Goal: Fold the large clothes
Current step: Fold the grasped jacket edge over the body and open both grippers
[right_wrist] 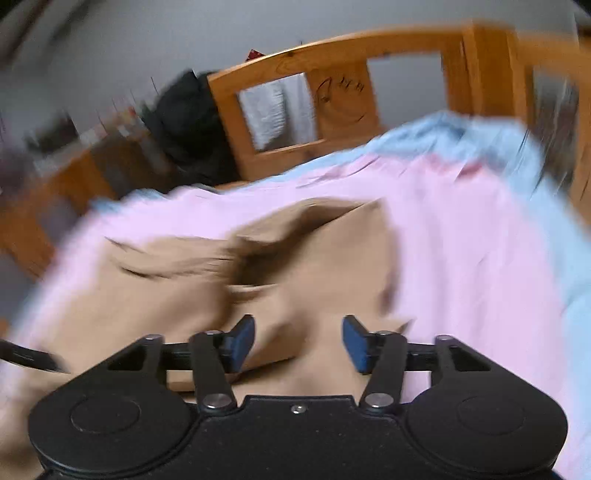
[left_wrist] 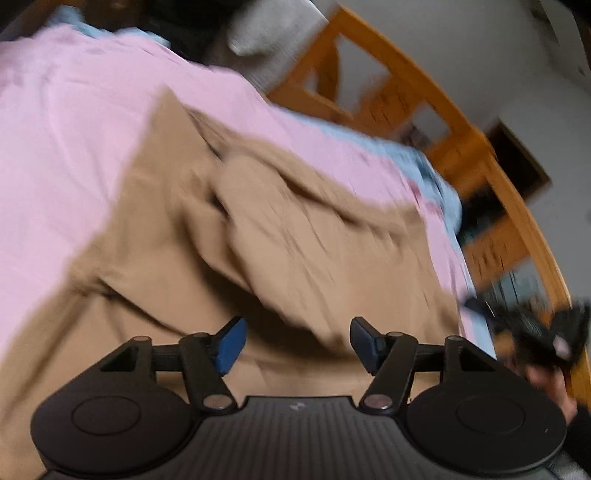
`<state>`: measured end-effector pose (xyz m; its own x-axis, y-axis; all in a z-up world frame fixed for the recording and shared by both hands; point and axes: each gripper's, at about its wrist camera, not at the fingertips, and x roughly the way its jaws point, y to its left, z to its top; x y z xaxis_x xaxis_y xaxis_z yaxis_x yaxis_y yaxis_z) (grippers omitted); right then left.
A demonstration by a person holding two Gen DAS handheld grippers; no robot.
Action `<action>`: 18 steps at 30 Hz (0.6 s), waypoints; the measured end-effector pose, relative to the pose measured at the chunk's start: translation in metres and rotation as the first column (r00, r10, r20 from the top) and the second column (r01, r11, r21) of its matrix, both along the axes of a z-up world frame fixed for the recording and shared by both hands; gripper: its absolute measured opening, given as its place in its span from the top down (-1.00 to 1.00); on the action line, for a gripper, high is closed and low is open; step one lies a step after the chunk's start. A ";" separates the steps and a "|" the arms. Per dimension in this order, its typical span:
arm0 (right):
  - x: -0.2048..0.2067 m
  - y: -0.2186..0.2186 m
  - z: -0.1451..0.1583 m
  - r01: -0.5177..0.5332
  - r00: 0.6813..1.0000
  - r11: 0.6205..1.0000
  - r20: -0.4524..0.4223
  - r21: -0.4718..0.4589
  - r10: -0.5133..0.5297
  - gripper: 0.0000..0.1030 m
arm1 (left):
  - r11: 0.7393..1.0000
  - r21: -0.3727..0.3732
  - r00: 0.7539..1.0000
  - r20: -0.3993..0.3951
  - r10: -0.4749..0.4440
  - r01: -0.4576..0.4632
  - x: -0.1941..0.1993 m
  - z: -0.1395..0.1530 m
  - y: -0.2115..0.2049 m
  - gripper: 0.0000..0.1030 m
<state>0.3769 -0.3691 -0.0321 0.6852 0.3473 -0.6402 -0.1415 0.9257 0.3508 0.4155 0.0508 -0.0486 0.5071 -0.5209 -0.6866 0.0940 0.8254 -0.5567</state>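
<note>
A large tan garment [left_wrist: 280, 236] lies rumpled on a pink sheet [left_wrist: 62, 129] on a bed. My left gripper [left_wrist: 297, 345] is open and empty just above the garment's near part. In the right wrist view the same tan garment [right_wrist: 177, 280] lies bunched with deep folds on the pink sheet [right_wrist: 472, 258]. My right gripper [right_wrist: 298, 343] is open and empty above the garment. The right gripper and the hand holding it show blurred at the right edge of the left wrist view [left_wrist: 535, 332]. Both views are blurred by motion.
A wooden bed frame [left_wrist: 424, 85] runs along the far side of the bed; it also shows in the right wrist view [right_wrist: 343, 96]. A light blue sheet [right_wrist: 461, 140] edges the pink one. Dark clothing [right_wrist: 188, 125] hangs by the frame. A grey pillow [left_wrist: 258, 33] lies at the top.
</note>
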 end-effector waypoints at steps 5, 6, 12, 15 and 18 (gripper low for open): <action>0.012 0.003 -0.001 0.068 0.989 0.954 -0.148 0.291 -0.025 -0.54 | 0.968 -0.054 0.964 -0.117 0.237 -0.244 0.039 -0.013 0.026 -0.33; 0.019 0.003 -0.007 0.129 0.979 0.941 -0.192 0.314 -0.071 -0.53 | 0.954 -0.062 0.948 -0.154 0.280 -0.292 0.047 -0.018 0.030 -0.29; 0.050 0.010 -0.034 0.295 0.938 0.929 -0.255 0.222 -0.237 0.63 | 0.936 -0.089 0.926 -0.207 0.316 -0.340 0.073 -0.029 0.024 0.48; 0.055 0.017 -0.029 0.261 0.962 0.957 -0.118 0.125 -0.246 0.78 | 0.952 -0.017 0.943 -0.138 0.301 -0.307 0.081 -0.023 0.002 0.72; 0.069 0.032 -0.022 0.191 0.981 0.981 0.043 -0.021 -0.190 0.79 | 0.955 0.059 0.950 -0.096 0.297 -0.292 0.087 -0.026 -0.015 0.73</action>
<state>0.4460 -0.3376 -0.0539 0.7632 0.1919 -0.6170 0.0248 0.9455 0.3246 0.5025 0.0354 -0.0742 0.5587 -0.3276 -0.7620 -0.2127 0.8314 -0.5134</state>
